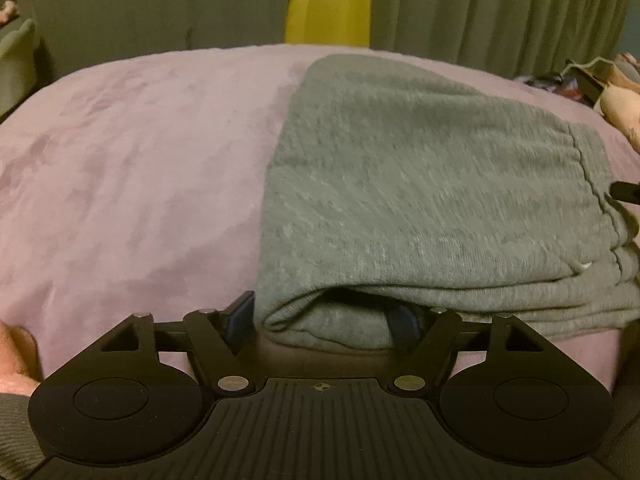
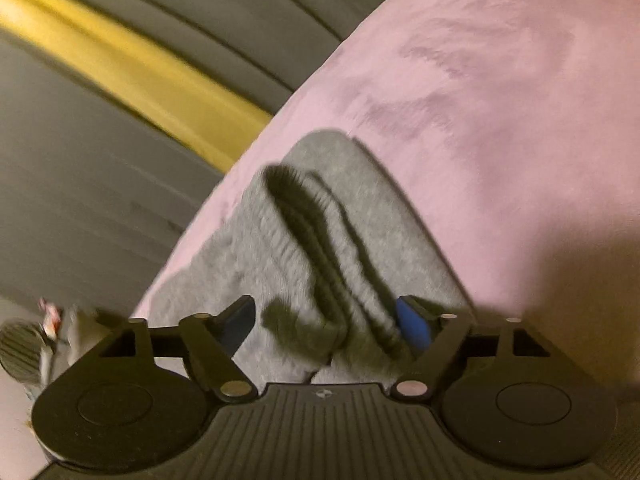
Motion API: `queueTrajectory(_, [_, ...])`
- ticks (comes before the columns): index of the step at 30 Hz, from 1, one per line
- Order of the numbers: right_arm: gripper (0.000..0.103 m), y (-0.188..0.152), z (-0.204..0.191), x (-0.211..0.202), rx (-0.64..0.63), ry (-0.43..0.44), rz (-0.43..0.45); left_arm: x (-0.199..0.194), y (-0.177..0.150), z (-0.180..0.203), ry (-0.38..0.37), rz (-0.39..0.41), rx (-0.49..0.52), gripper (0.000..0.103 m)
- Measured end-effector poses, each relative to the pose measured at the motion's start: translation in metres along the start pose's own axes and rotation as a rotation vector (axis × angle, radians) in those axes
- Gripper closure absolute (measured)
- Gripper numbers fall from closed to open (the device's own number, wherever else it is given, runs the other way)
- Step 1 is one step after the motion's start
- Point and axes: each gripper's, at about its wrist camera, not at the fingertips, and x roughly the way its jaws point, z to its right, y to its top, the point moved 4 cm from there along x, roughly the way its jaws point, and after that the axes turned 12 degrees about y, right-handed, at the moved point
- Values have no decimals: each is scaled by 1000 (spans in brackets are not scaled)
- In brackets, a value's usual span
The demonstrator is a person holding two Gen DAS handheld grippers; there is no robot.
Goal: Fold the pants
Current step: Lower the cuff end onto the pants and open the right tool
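At lower centre of the left view, the left gripper (image 1: 324, 320) has its fingers spread wide astride the folded pants (image 1: 432, 200) on the bed (image 1: 132, 168). The right gripper (image 2: 328, 324) is likewise wide. Risk: snagged fingers could drag layers and undo the fold.

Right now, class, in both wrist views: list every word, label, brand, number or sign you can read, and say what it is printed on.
None: no text can be read in either view.
Grey pants: plain knit, no print showing; a small pale speck near one edge is too tiny to read.
Pink blanket: a mottled pattern only, no letters.
Left gripper and right gripper: each body bears one small crosshair mark, a symbol without wording.
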Motion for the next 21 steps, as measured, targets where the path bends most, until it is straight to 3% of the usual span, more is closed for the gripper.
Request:
queueTrajectory(6, [21,-4,-16,14,-126,-96,-21,1,1,-3,10,0,-8,24])
queueTrajectory(11, [23,2,-23,-18,-80,-59,94,0,2,-5,11,2,-20,24])
queueTrajectory(14, [44,0,-29,-36,-62,-14,112,-5,1,-4,-44,-11,-13,26])
queueTrajectory(17, [56,-5,-30,-39,-2,48,77,-16,1,-6,-90,9,-16,26])
queueTrajectory(21, [56,-18,-27,-23,40,34,15,-26,1,-24,-167,-3,-133,25])
